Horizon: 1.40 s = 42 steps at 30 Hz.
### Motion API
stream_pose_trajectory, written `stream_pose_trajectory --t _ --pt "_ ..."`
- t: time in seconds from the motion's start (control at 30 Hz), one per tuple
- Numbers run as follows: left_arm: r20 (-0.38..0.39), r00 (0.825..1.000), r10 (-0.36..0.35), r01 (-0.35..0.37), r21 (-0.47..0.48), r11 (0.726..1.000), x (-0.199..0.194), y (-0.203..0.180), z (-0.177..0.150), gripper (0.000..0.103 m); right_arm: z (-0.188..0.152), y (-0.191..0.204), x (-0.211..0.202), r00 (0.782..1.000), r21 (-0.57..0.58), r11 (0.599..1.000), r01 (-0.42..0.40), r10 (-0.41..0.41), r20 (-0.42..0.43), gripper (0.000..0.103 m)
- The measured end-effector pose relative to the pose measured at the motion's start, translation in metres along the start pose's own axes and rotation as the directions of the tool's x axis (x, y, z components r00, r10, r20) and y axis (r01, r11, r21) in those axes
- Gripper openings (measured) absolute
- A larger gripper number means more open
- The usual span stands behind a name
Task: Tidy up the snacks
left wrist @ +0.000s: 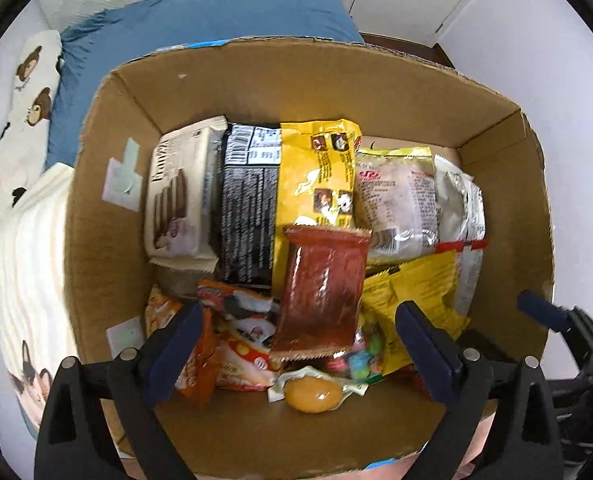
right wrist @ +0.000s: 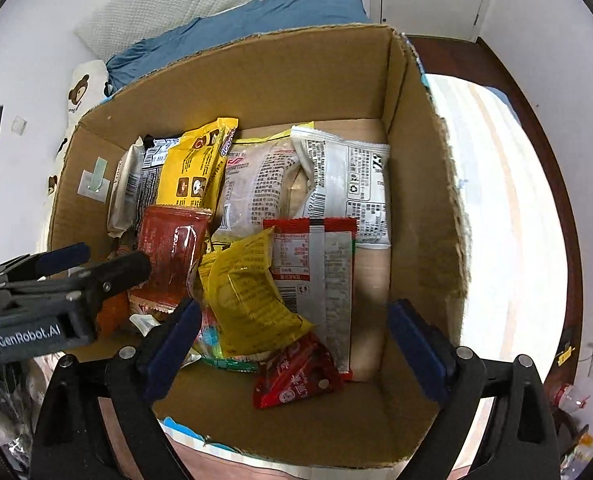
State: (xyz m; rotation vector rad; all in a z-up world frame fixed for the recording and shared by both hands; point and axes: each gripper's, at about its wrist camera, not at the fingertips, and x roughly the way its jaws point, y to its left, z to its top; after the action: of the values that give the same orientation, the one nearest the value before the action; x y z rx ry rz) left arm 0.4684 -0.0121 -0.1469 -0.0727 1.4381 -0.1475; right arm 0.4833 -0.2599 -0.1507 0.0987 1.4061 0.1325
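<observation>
An open cardboard box (left wrist: 336,80) (right wrist: 256,88) holds several snack packets. A cream wafer pack (left wrist: 180,200), a black pack (left wrist: 248,208), a yellow bag (left wrist: 316,176) and a clear bag (left wrist: 400,200) lie side by side at the back. A dark red packet (left wrist: 324,292) (right wrist: 172,256) lies loose on top, directly below my left gripper (left wrist: 298,314), which is open and empty. My right gripper (right wrist: 294,308) is open too, over a crumpled yellow bag (right wrist: 248,292) and a red-and-white packet (right wrist: 320,272). A small red packet (right wrist: 296,372) lies on the box floor.
An orange packet (left wrist: 232,340), a bag of coloured candy (left wrist: 360,354) and a yellow jelly cup (left wrist: 312,394) lie near the front wall. The box stands on a bed with a blue blanket (left wrist: 216,12) and a bear-print pillow (left wrist: 28,92). A dark wooden bed frame (right wrist: 536,140) runs on the right.
</observation>
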Motion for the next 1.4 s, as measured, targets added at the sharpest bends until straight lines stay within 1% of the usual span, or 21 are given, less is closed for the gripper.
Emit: stream_pose_trajectory --t 0.27,0.33,0.43,0.53,0.63,0.7,0.77,0.83,0.97,1.03,1.13,1.3,1.4 --pt "0.066 0.997 0.028 -0.027 -0.017 1.0 -0.023 0.005 -0.023 0.098 -0.012 0.0 -0.017 0.999 -0.001 1.0 0.011 -0.01 0.037 0.097" --pt "0.097 0.995 0.033 -0.032 -0.021 0.999 -0.034 0.006 -0.031 0.098 -0.018 0.0 -0.028 0.998 0.0 1.0 0.019 -0.019 0.055 0.097" --pt "0.161 0.986 0.048 -0.046 -0.022 0.999 -0.057 0.002 -0.045 0.098 -0.03 0.002 -0.047 0.995 -0.011 1.0 0.02 -0.019 0.101 0.097" --pt "0.233 0.97 0.065 -0.062 -0.018 0.998 -0.083 -0.003 -0.068 0.098 -0.049 0.006 -0.073 0.987 -0.024 1.0 0.019 -0.015 0.162 0.097" --pt "0.282 0.957 0.074 -0.073 -0.013 0.997 -0.102 -0.008 -0.086 0.098 -0.07 0.009 -0.099 0.976 -0.037 0.999 0.018 -0.009 0.22 0.098" --pt "0.321 0.944 0.08 -0.08 -0.014 0.997 -0.118 -0.012 -0.105 0.098 -0.083 0.013 -0.116 0.967 -0.048 0.999 0.019 -0.007 0.255 0.098" --pt "0.355 0.931 0.082 -0.083 -0.012 0.997 -0.131 -0.016 -0.121 0.098 -0.099 0.015 -0.134 0.957 -0.053 0.998 0.015 0.001 0.292 0.098" --pt "0.381 0.921 0.08 -0.08 -0.015 0.997 -0.143 -0.018 -0.138 0.098 -0.115 0.018 -0.153 0.944 -0.061 0.998 0.016 0.005 0.33 0.101" --pt "0.427 0.9 0.086 -0.085 -0.022 0.996 -0.165 -0.021 -0.169 0.098 -0.143 0.023 -0.185 0.919 -0.074 0.997 0.029 0.002 0.393 0.101" --pt "0.448 0.889 0.099 -0.099 -0.023 0.995 -0.176 -0.024 -0.182 0.098 -0.16 0.026 -0.203 0.905 -0.081 0.996 0.033 0.005 0.426 0.102" --pt "0.485 0.868 0.111 -0.113 -0.026 0.993 -0.193 -0.027 -0.204 0.098 -0.184 0.028 -0.226 0.887 -0.089 0.995 0.032 0.013 0.461 0.102" --pt "0.516 0.85 0.106 -0.106 -0.029 0.994 -0.215 -0.032 -0.237 0.098 -0.215 0.031 -0.251 0.872 -0.097 0.995 0.018 0.032 0.489 0.102" --pt "0.541 0.832 0.119 -0.127 -0.023 0.992 -0.226 -0.038 -0.256 0.098 -0.233 0.033 -0.265 0.863 -0.104 0.994 0.021 0.035 0.504 0.102"
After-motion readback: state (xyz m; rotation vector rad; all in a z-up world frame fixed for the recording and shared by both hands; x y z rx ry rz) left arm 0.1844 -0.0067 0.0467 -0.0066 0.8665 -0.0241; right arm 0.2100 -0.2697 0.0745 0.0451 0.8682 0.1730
